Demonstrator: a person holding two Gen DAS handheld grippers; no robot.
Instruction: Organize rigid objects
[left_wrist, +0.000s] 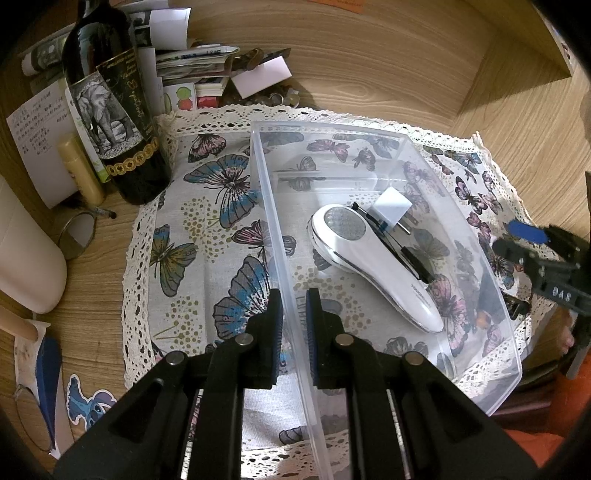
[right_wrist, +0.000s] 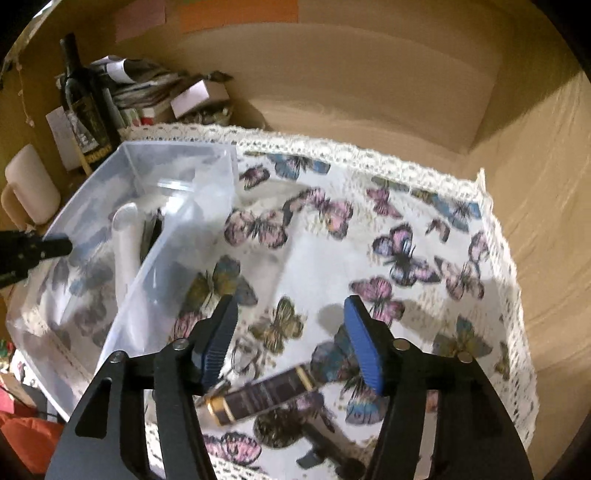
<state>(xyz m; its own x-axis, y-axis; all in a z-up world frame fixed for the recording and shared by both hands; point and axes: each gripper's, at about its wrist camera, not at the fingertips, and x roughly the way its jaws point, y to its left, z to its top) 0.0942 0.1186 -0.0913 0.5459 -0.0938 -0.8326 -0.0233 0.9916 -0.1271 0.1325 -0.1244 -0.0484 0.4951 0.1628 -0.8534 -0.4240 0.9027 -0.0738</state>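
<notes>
Bottle (left_wrist: 110, 110): dark wine bottle stands upright at the far left, off the cloth's corner, papers (left_wrist: 192, 59) piled behind it.
Mug (left_wrist: 26, 254): white, at the left edge on the wooden desk (left_wrist: 369, 55).
Cloth (left_wrist: 207, 206): butterfly print with lace border, spread flat under everything in the middle.
Left gripper (left_wrist: 294, 295): fingers nearly together, one each side of the bin's left wall, pinching it by the look of it.
Bin (left_wrist: 273, 229): clear plastic, sits on the cloth, its wall caught between those fingers.
Shaver (left_wrist: 373, 258): white handheld device lies flat inside the bin, round mesh head pointing away.
Plug (left_wrist: 393, 212): white adapter inside the bin, touching the shaver's head, black cord alongside.
Right gripper (right_wrist: 291, 332): fingers spread wide, nothing between them, hovering over the cloth right of the bin.
Tube (right_wrist: 258, 398): dark cylinder with gold bands, lying on the cloth just below the right gripper; blurred.
</notes>
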